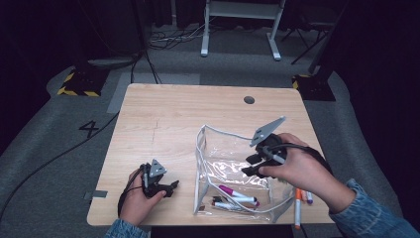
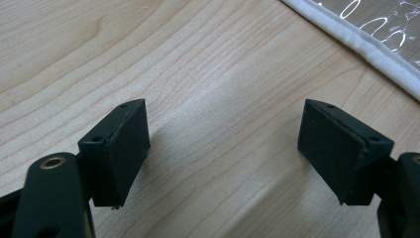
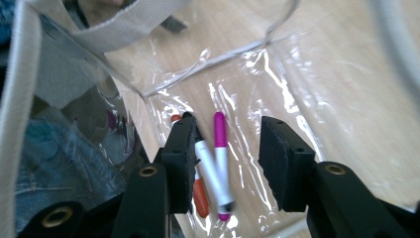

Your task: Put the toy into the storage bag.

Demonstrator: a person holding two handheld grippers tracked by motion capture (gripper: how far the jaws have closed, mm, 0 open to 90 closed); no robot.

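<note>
A clear plastic pouch (image 1: 233, 168) with white fabric edging stands open near the front right corner of the counter (image 1: 163, 119), its mouth turned upward and its crinkled walls catching bright glints; a white trim strip runs round the rim and down the sides, and the wood grain shows through the film; inside, on the pouch floor, lie several markers, among them a magenta-capped marker (image 3: 220, 148) with a white barrel, a second white marker (image 3: 208, 166) crossing beside it, and an orange marker (image 3: 199, 196) partly under the left pad; the right claw (image 1: 250, 166) hovers above the pouch's open mouth, pointing down into it, its jaws parted with nothing between the pads and the markers lying well below them; more markers (image 1: 299, 201) lie outside the pouch, just beside its right wall at the front edge of the counter, partly under the person's right hand; the left claw (image 1: 171, 187) rests low near the front left corner of the counter, apart from the pouch, its jaws spread wide over bare wood and gripping nothing; in the left gripper view the pouch's white edging (image 2: 366, 47) crosses the upper right corner.
</note>
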